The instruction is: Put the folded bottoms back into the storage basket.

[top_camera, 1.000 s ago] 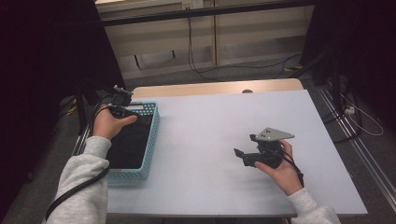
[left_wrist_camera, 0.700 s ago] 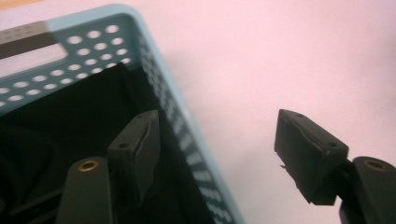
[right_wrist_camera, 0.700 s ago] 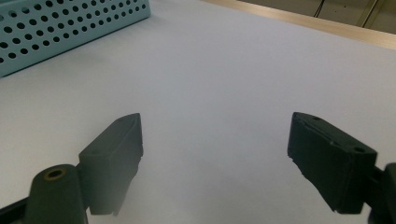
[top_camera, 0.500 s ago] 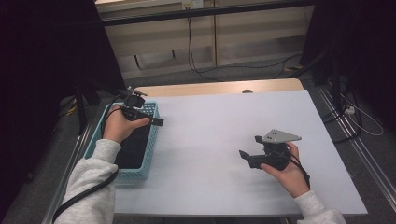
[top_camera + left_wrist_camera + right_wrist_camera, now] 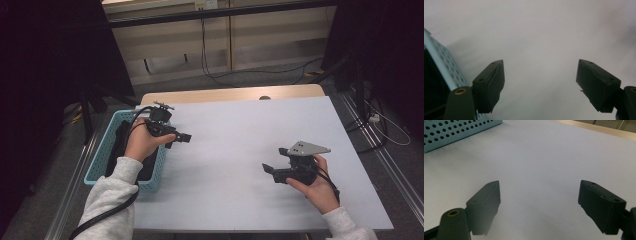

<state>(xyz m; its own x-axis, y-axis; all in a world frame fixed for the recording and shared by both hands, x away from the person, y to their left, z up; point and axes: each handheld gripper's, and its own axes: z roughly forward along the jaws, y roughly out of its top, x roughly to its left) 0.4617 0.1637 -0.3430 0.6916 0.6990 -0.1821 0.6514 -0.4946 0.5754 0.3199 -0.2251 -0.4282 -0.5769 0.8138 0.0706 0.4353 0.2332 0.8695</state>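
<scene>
My left gripper is held just right of the light-blue perforated basket, over the white table. In the left gripper view its jaws stand wide apart with bare table between them, and the basket's wall lies at the left edge. My right gripper rests low at the table's right front, pointing left. Its jaws are wide apart too and hold nothing. Something dark lies inside the basket; I cannot tell what it is.
The basket's wall also crosses the top left of the right gripper view. A wooden strip edges the table's far side. Cables run over the floor beyond, and black stands rise at both sides.
My left hand has lifted out of the basket and swung right, so its gripper is now over the table beside the basket. The right gripper has hardly moved.
</scene>
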